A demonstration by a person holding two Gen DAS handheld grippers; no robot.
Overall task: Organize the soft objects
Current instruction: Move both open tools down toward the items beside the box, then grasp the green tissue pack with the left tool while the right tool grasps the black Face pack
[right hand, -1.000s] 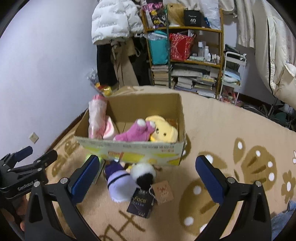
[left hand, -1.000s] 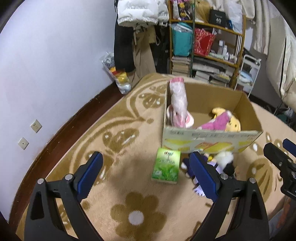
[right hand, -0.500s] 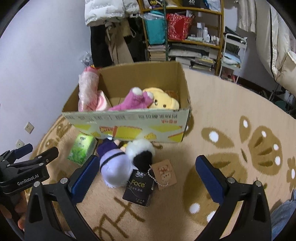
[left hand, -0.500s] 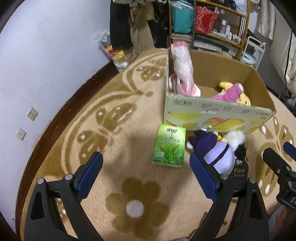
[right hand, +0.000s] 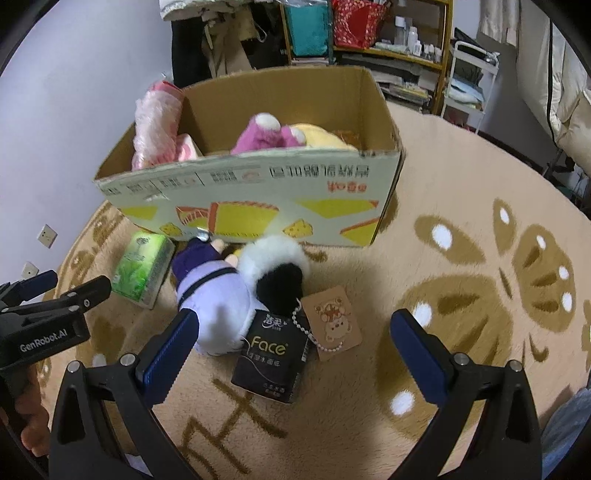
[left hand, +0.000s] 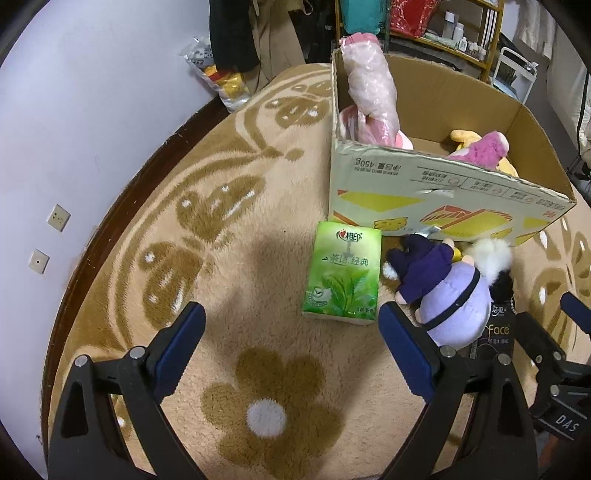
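Observation:
A cardboard box [left hand: 436, 192] [right hand: 258, 192] on the rug holds a pink wrapped plush [left hand: 369, 81] [right hand: 157, 125], a magenta plush [left hand: 484, 147] [right hand: 262, 133] and a yellow plush [right hand: 317, 134]. In front of it lie a green tissue pack [left hand: 343, 273] [right hand: 142, 269], a purple and white doll [left hand: 443, 291] [right hand: 221, 291] and a black tissue pack [right hand: 273, 354] with a card tag [right hand: 332, 317]. My left gripper [left hand: 288, 347] is open just before the green pack. My right gripper [right hand: 291, 350] is open above the black pack.
A beige rug with brown patterns [left hand: 236, 206] covers the floor. A purple wall with sockets [left hand: 57, 218] is at the left. Hanging clothes [left hand: 255, 33], a plastic bag [left hand: 218, 81] and a cluttered shelf [right hand: 373, 33] stand behind the box.
Both grippers have moved down and forward toward the items in front of the box; the jaws stay open.

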